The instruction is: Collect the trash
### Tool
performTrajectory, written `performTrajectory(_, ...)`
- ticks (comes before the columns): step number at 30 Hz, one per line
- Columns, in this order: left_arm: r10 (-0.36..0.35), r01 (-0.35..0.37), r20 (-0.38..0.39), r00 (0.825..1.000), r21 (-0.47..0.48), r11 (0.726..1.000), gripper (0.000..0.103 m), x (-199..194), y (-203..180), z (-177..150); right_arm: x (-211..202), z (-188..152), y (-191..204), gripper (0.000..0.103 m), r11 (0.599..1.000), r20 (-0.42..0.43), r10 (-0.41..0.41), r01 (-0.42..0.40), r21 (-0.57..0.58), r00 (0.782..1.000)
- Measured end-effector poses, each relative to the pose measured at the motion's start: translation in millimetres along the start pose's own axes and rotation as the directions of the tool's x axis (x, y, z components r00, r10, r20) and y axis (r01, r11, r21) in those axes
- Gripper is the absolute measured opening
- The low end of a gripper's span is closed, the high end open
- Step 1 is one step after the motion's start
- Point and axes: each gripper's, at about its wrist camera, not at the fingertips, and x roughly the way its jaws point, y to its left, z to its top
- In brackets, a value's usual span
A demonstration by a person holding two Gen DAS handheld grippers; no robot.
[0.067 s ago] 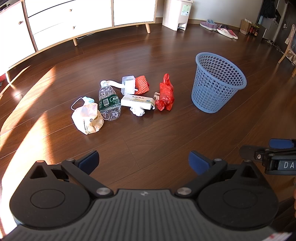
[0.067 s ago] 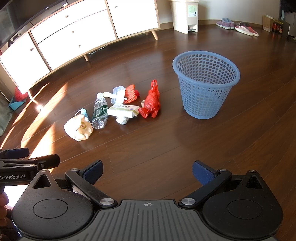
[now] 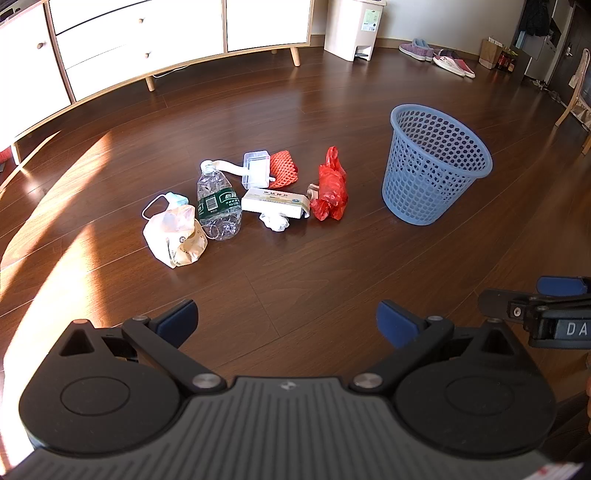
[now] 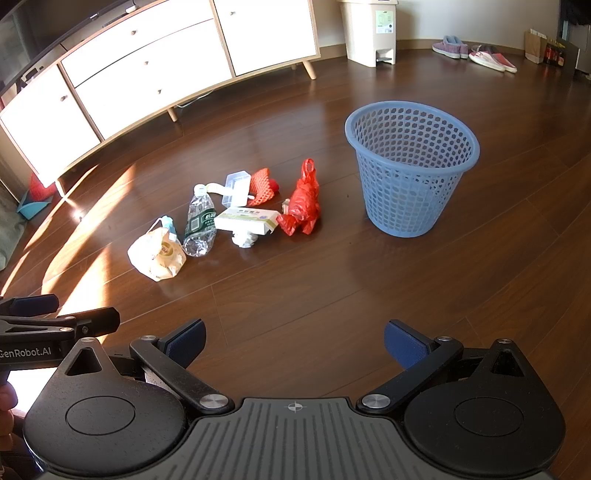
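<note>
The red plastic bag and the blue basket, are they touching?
Apart. In the right wrist view, bare floor separates the red plastic bag from the blue basket.

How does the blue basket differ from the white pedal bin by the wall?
The blue basket has perforated mesh walls; the white pedal bin has solid walls. The basket is open at the top and looks empty; the bin has a closed lid and a foot pedal. The basket stands mid-floor near the litter; the bin stands farther off, by the wall beside the cabinet. Both stand upright on the wooden floor.
</note>
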Motion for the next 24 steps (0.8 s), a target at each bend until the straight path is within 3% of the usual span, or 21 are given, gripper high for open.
performTrajectory(24, -0.003, 0.003, 0.005, 1.0, -0.002, 1.0, 0.102, -2.3, 0.5, 2.3, -6.8, 2.0, 8.7, 0.101, 1.0, 0.011, -0.001, 0.001, -0.002, 1.0)
